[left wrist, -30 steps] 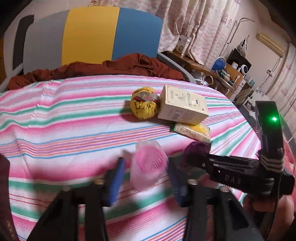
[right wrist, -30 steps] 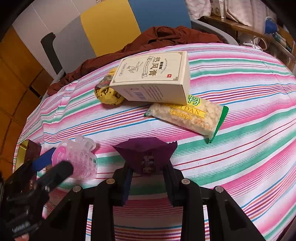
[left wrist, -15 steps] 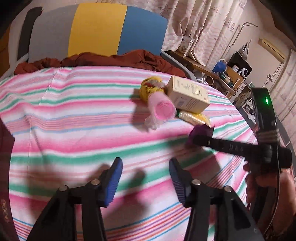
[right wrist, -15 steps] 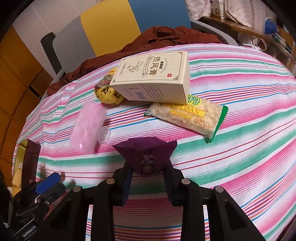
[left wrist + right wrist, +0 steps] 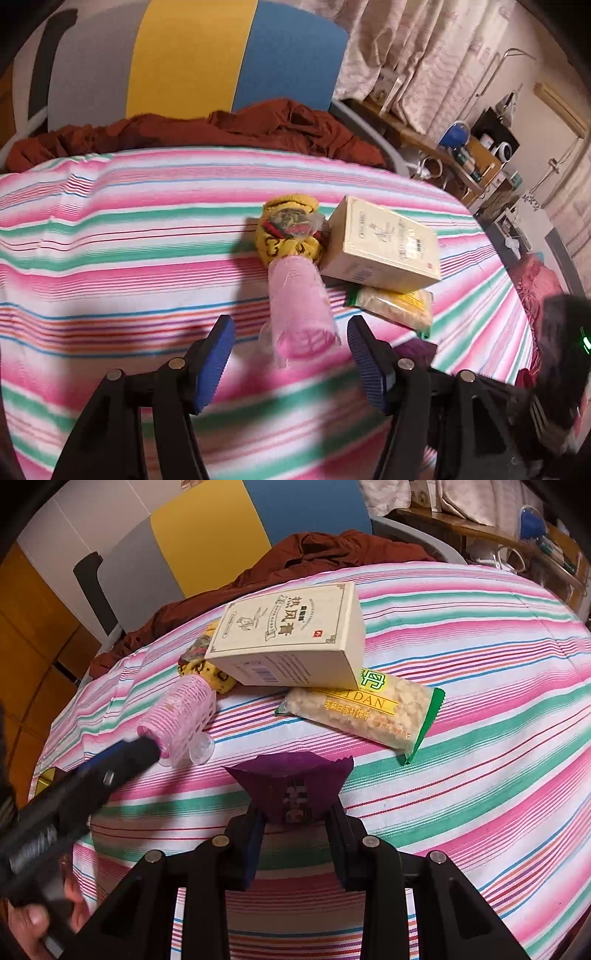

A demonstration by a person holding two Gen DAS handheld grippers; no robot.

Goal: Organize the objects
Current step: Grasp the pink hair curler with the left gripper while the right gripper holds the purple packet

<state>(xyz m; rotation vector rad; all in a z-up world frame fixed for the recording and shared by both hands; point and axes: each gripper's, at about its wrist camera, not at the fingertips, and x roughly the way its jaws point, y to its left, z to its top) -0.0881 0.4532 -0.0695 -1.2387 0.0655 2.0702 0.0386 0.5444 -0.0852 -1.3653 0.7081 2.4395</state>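
1. The left gripper (image 5: 291, 363) stands with its 2 blue pads spread wide, holding nothing. The pink hair roller (image 5: 301, 308) lies on its side in the gap ahead of them, on the striped bedcover (image 5: 122, 258), its far end against the yellow pouch (image 5: 290, 230).
2. In the right wrist view the left gripper's tip meets the near end of the pink hair roller (image 5: 184, 710), though motion blur makes real contact hard to confirm. Judged from this, the roller is being gathered into the pile with the other items.
3. The right gripper (image 5: 295, 843) is clamped on a purple packet (image 5: 291, 781), held just above the cover near the pile. It looks to be waiting for a free spot.
4. The pile itself: a cream box (image 5: 291, 638) rests tilted, 1 end propped on the cracker pack (image 5: 360, 710) and its other side on the yellow pouch, so it could slide if nudged.
5. Obstacles: the roller sits left of the purple packet, and the cracker pack lies directly ahead, leaving little open space by the pile. A rumpled brown cloth (image 5: 229, 129) lines the far edge, well apart from the work.
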